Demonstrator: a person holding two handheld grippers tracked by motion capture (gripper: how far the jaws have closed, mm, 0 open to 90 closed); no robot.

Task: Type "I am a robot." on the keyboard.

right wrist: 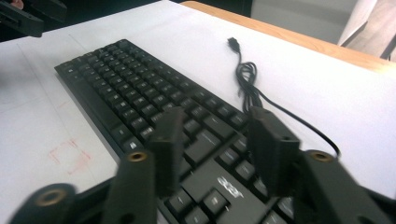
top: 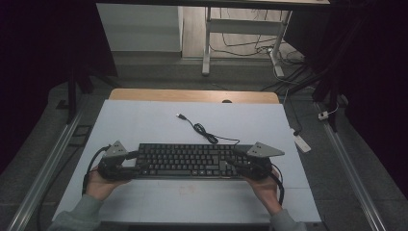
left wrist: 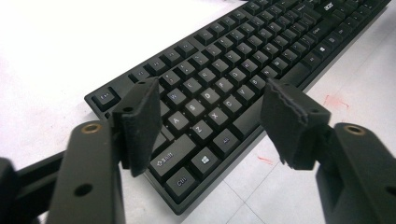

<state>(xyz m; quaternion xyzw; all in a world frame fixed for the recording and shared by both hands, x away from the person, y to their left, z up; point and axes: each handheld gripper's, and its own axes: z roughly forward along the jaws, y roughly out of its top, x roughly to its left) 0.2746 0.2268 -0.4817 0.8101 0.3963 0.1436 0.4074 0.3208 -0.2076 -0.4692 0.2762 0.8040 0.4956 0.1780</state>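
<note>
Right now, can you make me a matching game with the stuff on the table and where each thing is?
Things:
1. keyboard
2. USB plug
3. left tongs
4. right tongs

Places:
A. at the keyboard's right end, by the number keys
B. flat on the white table top, between the two hands
C. at the keyboard's left end, by the Ctrl key
D. on the end of the cable, beyond the keyboard

Pairs: 1-B, 2-D, 3-C, 4-A

- White mat across the centre of the high view.
- Wooden table edge just above it.
- White desk legs at top centre.
- Floor cables at upper right.
</note>
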